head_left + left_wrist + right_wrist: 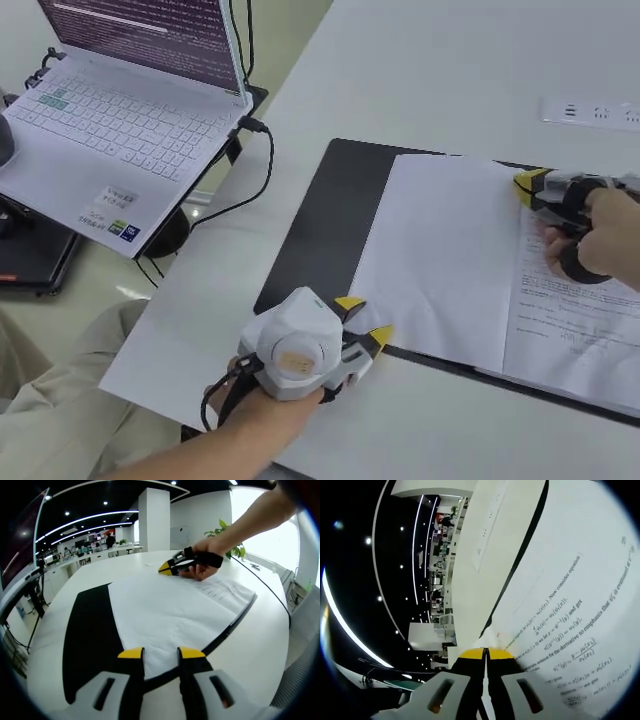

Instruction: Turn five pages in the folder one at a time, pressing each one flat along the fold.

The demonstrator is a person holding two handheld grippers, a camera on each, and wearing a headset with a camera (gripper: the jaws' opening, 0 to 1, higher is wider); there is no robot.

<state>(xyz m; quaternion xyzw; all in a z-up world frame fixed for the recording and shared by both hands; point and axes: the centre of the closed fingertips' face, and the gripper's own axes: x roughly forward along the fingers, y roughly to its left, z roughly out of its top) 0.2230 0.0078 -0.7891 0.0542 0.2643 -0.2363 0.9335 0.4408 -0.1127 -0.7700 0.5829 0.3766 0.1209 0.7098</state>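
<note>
A white table (420, 60) in an open office holds a laptop (120, 110) at far left and a power strip (590, 112) at far right. The left gripper (366, 320) rests at the near edge, jaws narrowly apart and empty. The right gripper (528, 187) lies on the far right, jaws closed at the printed page's (570, 320) top edge. The black folder (325, 220) lies open mid-table, a blank page (440, 260) turned left.

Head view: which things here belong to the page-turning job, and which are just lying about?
For the job:
folder
blank turned page
printed page
left gripper, open at the folder's near edge
right gripper, shut, by the fold

Lying about:
laptop
cable plugged into it
power strip
</note>
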